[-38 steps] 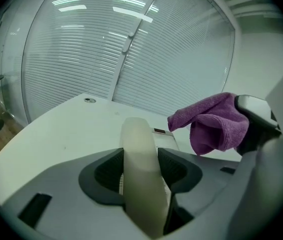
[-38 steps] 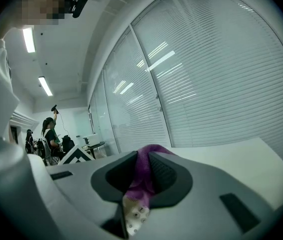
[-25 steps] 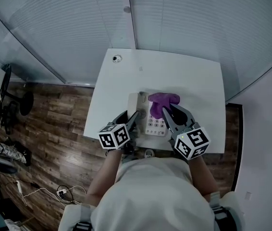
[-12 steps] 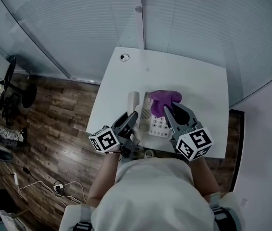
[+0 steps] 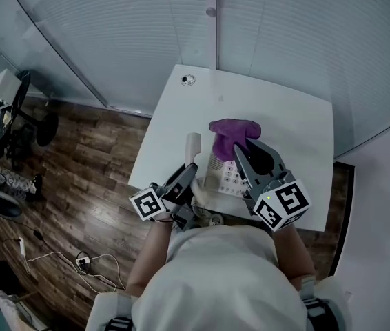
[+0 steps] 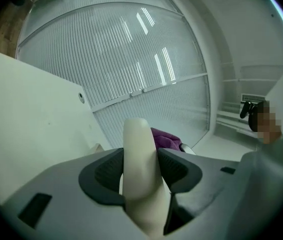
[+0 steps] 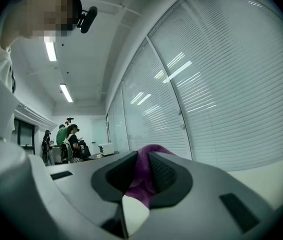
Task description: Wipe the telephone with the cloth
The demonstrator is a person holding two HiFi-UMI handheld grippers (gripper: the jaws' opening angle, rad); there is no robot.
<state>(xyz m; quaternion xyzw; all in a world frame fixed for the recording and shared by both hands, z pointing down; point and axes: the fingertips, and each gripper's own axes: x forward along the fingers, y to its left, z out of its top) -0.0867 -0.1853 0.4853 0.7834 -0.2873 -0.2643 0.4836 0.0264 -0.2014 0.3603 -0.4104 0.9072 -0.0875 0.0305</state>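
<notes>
A cream telephone base [image 5: 228, 176] with its keypad sits on the white table [image 5: 284, 116], near the front edge. Its cream handset [image 5: 192, 148] [image 6: 140, 149] is raised off the base, left of it, and my left gripper [image 5: 188, 174] [image 6: 140, 166] is shut on it. My right gripper [image 5: 244, 156] [image 7: 142, 171] is shut on the purple cloth [image 5: 232, 134] [image 7: 142, 174], held over the far end of the base. In the left gripper view the purple cloth [image 6: 164, 138] shows behind the handset.
A small round grommet [image 5: 188, 80] sits at the table's far left corner. A glass wall with blinds [image 5: 284, 33] stands behind the table. On the wooden floor [image 5: 91, 164] at the left are cables and equipment. Several people [image 7: 64, 141] are in a far room.
The left gripper has lifted the handset off the base and rolled it. The right gripper has risen with the cloth. Both grippers sit higher over the table's front edge.
</notes>
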